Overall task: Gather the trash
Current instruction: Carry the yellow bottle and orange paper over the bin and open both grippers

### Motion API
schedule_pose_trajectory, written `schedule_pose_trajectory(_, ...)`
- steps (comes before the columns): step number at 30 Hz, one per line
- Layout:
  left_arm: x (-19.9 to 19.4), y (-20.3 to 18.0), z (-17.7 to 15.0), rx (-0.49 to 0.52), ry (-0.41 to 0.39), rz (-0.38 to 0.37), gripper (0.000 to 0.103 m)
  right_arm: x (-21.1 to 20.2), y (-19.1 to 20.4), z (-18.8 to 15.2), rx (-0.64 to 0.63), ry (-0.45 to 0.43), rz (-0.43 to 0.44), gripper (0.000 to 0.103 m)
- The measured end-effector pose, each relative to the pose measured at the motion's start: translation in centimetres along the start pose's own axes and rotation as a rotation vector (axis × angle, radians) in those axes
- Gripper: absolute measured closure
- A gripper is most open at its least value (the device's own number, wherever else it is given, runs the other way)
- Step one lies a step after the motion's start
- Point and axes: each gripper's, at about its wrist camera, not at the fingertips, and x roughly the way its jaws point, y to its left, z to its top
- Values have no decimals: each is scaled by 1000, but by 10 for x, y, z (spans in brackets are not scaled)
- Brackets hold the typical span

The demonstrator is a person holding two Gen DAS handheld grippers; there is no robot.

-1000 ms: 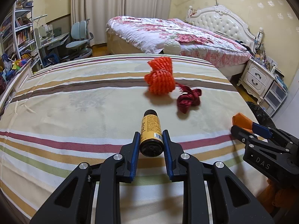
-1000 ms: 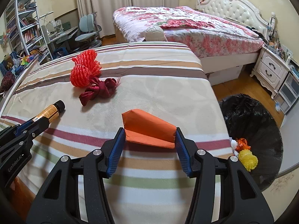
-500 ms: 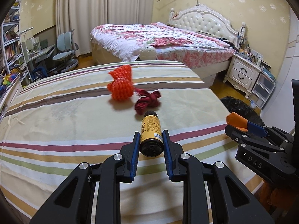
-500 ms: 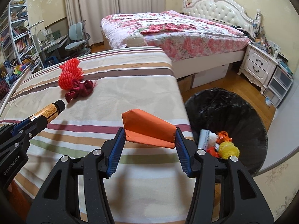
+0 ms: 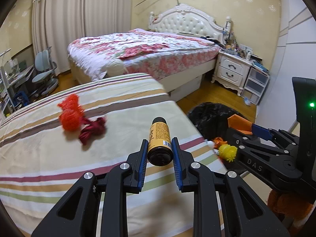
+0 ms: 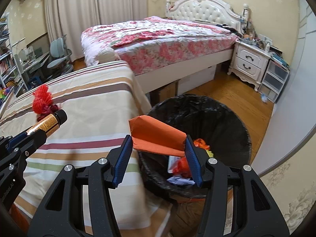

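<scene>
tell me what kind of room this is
Most likely a home bedroom: a bed with a white tufted headboard and pink floral bedspread, a white two-drawer nightstand beside it, and floor-length pale curtains behind.

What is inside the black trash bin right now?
Inside the black trash bin: an orange scrap, a yellow fluffy ball, crumpled white paper. The orange paper covers the rest.

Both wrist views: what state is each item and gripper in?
Left gripper: shut on yellow-labelled dark bottle.
Right gripper: shut on folded orange paper.
Black-lined trash bin: open, part filled.
Orange mesh net, dark red ribbon: lying on striped table.
</scene>
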Motion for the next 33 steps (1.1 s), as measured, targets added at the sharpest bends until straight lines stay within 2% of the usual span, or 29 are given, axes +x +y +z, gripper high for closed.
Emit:
schedule_pose_trajectory(11, 34, -51, 17, 76, 8, -67, 78, 14, -49, 8, 72, -5, -64, 51)
schedule_pose_trajectory(33, 78, -91, 30, 150, 34, -79, 78, 37, -86, 10, 144, 25, -89, 51)
